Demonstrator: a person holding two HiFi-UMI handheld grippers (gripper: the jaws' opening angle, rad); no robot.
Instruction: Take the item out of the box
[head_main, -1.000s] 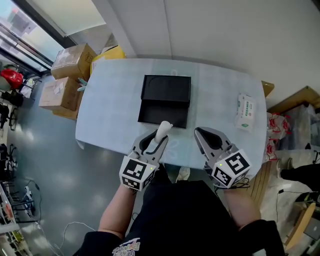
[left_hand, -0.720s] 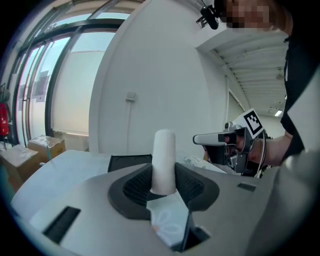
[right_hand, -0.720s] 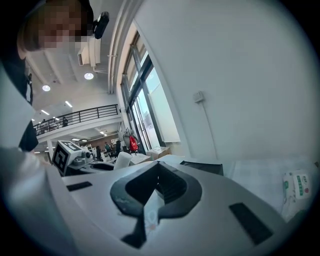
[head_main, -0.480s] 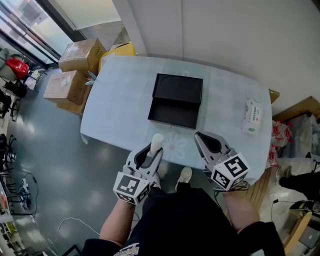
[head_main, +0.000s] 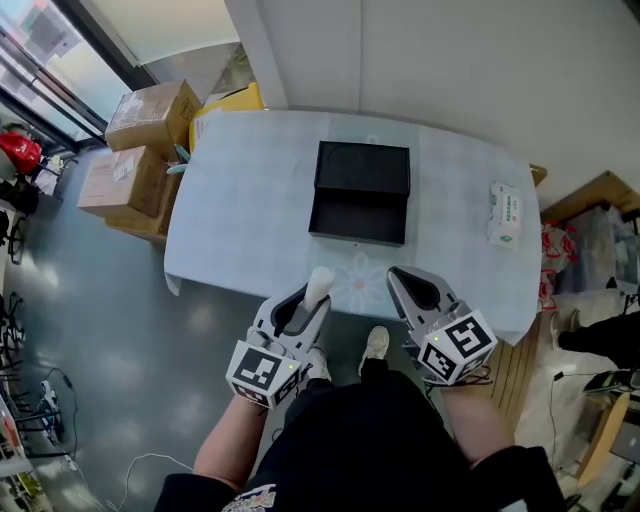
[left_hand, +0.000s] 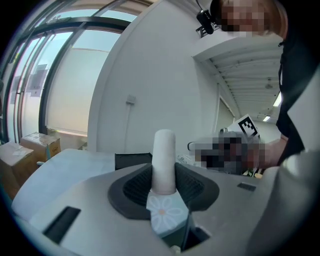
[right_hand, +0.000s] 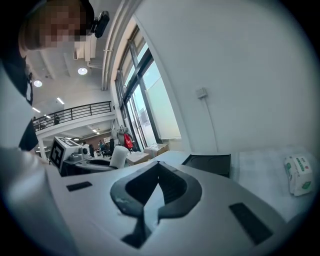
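White, smooth and round-topped, the cylinder (head_main: 318, 284) stands upright, clamped in the left gripper (head_main: 310, 300). A second ago its tip overlapped the front edge of the black box (head_main: 360, 193); now it hangs over the near edge of the table (head_main: 240, 210), clear of the box, which lies open mid-table. The right gripper (head_main: 408, 282) hovers alongside, jaws closed together, holding nothing.
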